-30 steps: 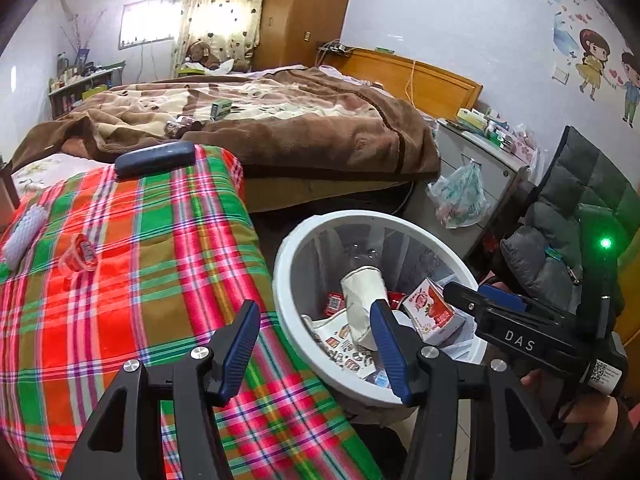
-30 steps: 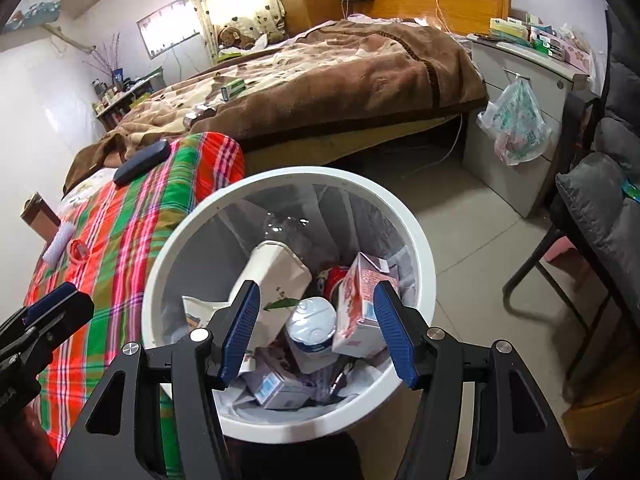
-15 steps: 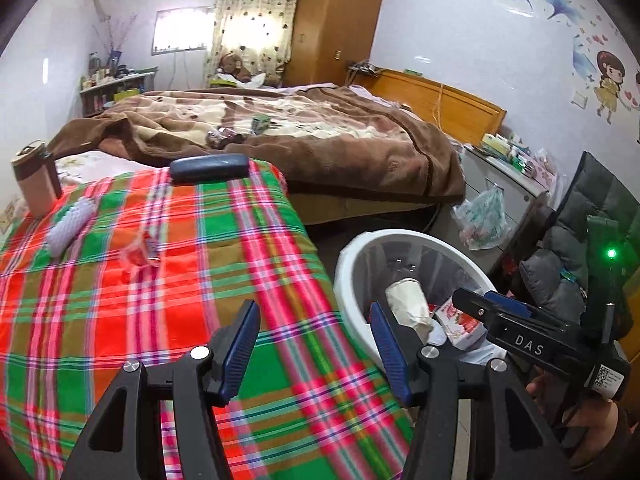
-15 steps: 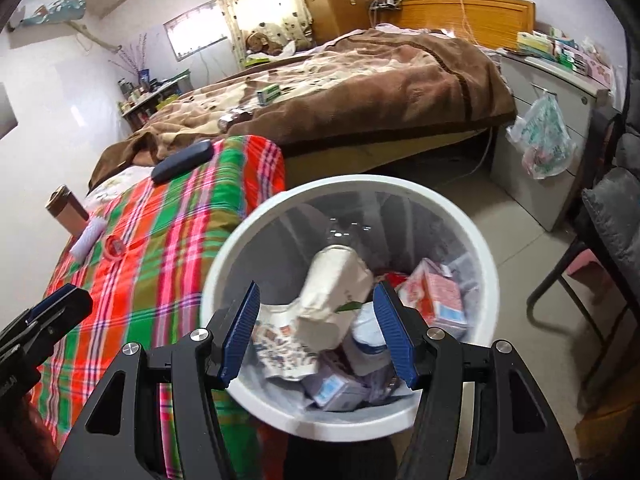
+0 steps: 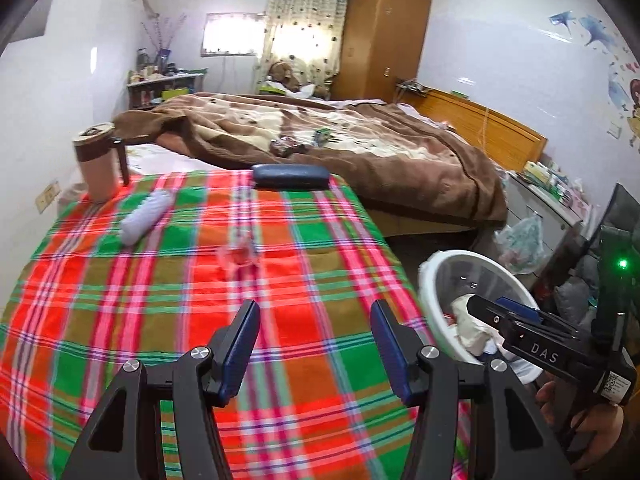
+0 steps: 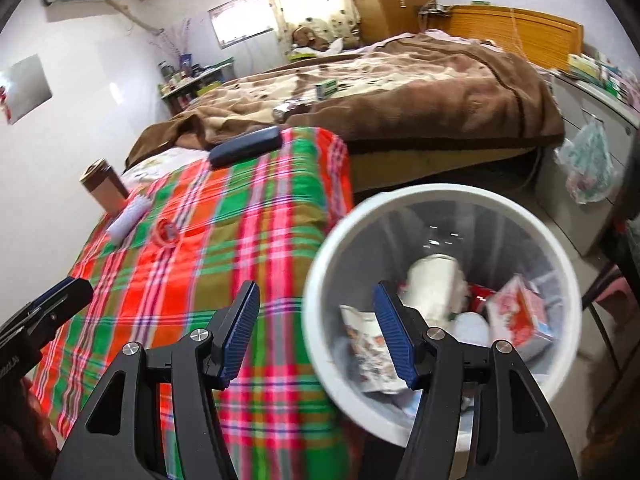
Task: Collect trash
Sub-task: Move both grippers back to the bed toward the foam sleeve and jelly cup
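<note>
Both tools have swung away from the bin and toward the worktop since the earlier frames. A second ago the left tool (image 5: 314, 340) had the white bin (image 5: 430, 292) between its fingers; now its fingers frame only the plaid cloth (image 5: 160, 300), and the bin sits off to its right, at the worktop's edge. More of the worktop has come into its view: a crumpled pinkish wrapper (image 5: 240, 256) lies ahead of the tool, blurred, with a white roll (image 5: 146, 218) ahead to the left, a tan cup (image 5: 98, 168) beyond that in the far left corner, and a dark blue case (image 5: 291, 176) at the far edge.

The right tool (image 6: 316, 330) was centred over the bin (image 6: 320, 272) before; now its left finger hangs above the cloth (image 6: 180, 280) and its right finger over the bin's near rim. Cartons, paper and a white cup (image 6: 436, 284) lie inside the bin as before. The wrapper (image 6: 165, 233) is well ahead and to the left of this tool, near the roll (image 6: 127, 216).

Both tools are spread wide with nothing between the fingers, as in every earlier frame. The right tool (image 5: 532, 340) shows at the left view's right edge, over the bin.
</note>
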{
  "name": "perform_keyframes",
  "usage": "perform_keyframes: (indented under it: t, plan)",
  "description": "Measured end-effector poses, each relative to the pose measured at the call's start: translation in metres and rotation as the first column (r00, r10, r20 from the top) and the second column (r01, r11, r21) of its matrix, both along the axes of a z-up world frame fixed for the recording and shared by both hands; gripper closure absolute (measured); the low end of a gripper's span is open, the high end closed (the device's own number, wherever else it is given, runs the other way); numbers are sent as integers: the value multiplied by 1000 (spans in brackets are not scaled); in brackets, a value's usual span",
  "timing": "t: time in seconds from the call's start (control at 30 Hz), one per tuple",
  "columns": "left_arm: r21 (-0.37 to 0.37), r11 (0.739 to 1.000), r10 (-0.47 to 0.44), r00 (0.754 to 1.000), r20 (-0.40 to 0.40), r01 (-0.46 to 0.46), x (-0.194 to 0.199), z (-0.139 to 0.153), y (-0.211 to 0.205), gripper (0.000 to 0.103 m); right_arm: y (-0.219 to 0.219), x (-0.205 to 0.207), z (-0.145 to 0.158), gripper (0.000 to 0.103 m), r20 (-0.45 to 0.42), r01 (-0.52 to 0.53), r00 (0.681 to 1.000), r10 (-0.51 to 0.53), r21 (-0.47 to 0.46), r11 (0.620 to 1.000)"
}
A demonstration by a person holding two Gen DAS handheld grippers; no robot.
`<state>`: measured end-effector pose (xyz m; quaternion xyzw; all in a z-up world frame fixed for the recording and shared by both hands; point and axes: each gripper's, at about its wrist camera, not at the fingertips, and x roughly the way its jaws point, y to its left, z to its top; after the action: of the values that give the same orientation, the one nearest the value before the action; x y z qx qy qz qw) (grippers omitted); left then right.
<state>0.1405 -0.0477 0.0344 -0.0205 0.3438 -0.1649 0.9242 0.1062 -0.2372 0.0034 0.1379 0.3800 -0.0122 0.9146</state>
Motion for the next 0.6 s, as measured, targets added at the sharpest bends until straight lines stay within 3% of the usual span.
perform_keyframes:
  t: [0.6]
  plan:
    - [-23,981,189,981,-36,-190,40,-13,106,46,80,52,0,42,-1,-206,978,206,-22,978]
